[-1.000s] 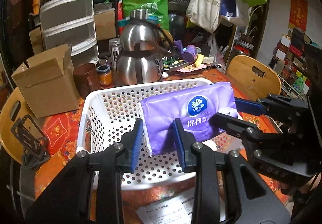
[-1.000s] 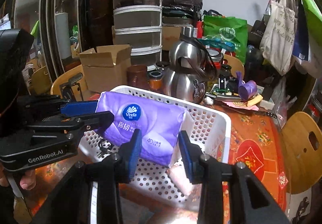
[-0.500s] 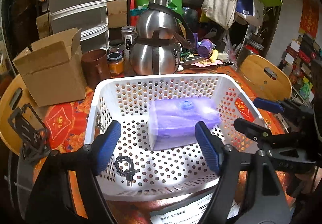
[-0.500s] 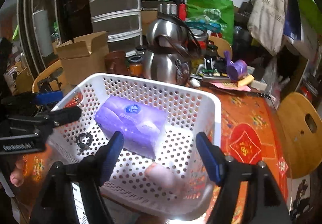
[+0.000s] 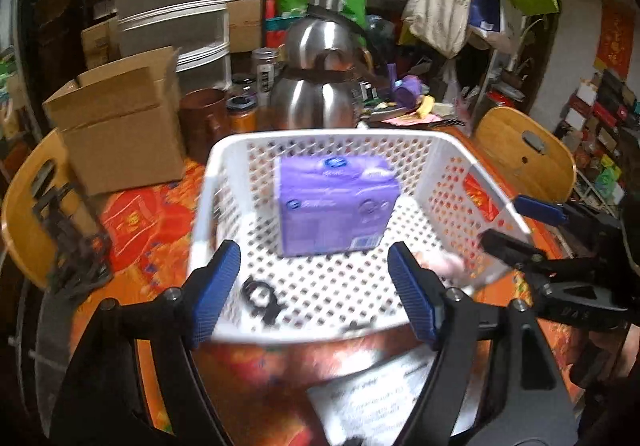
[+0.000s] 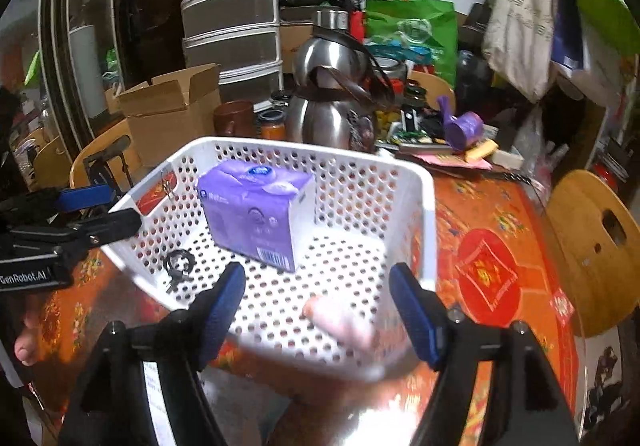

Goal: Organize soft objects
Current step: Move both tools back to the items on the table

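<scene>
A purple pack of Vinda tissues (image 5: 334, 203) lies inside the white perforated basket (image 5: 316, 134) on the table; it also shows in the right wrist view (image 6: 256, 211), in the basket (image 6: 428, 213). A small pink soft object (image 6: 340, 320) lies in the basket's near corner, blurred. My left gripper (image 5: 314, 294) is open and empty at the basket's near rim. My right gripper (image 6: 318, 310) is open and empty, also at the near rim, to the right of the left one.
A black clip (image 5: 260, 296) lies on the basket floor. Behind the basket stand two steel kettles (image 5: 316, 93), a brown mug (image 5: 204, 121), jars and a cardboard box (image 5: 120, 121). Wooden chairs (image 5: 524, 161) flank the table. A printed paper (image 5: 372, 402) lies near me.
Both grippers held the tissue pack above the basket, opened and let it drop in. They have since pulled back a little; the pack now sits on the basket floor.
</scene>
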Available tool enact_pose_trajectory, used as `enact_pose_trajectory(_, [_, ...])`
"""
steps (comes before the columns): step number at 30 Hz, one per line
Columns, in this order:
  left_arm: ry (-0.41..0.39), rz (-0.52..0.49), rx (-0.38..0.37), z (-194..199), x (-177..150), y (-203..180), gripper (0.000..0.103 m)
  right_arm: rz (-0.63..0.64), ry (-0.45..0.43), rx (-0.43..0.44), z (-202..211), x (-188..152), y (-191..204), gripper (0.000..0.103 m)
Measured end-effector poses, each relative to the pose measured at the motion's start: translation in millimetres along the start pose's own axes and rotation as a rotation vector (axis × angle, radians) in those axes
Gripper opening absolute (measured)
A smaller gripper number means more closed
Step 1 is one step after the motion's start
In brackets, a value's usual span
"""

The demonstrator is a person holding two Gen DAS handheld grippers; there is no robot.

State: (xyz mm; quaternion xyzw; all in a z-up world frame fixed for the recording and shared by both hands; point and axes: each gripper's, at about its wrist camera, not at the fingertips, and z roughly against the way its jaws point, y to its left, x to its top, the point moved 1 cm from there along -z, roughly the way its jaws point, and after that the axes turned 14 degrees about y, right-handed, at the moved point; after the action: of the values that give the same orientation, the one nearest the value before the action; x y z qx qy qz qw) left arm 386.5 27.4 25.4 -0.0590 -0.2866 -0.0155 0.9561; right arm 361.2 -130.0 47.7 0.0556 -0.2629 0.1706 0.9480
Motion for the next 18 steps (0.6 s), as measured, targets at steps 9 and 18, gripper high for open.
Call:
enact_pose_trajectory(9, [-0.050, 0.002, 0.041, 51.8, -84.3, 11.8, 0.074, -0.025, -0.091, 0.004, 47.7, -89.3, 22.3, 0.076])
enact_pose_trajectory(18, [-0.125, 0.040, 0.023, 95.9, -219.2, 13.3, 0.075, 0.036, -0.129, 0.056, 71.1, -193.1, 88.1, 0.078])
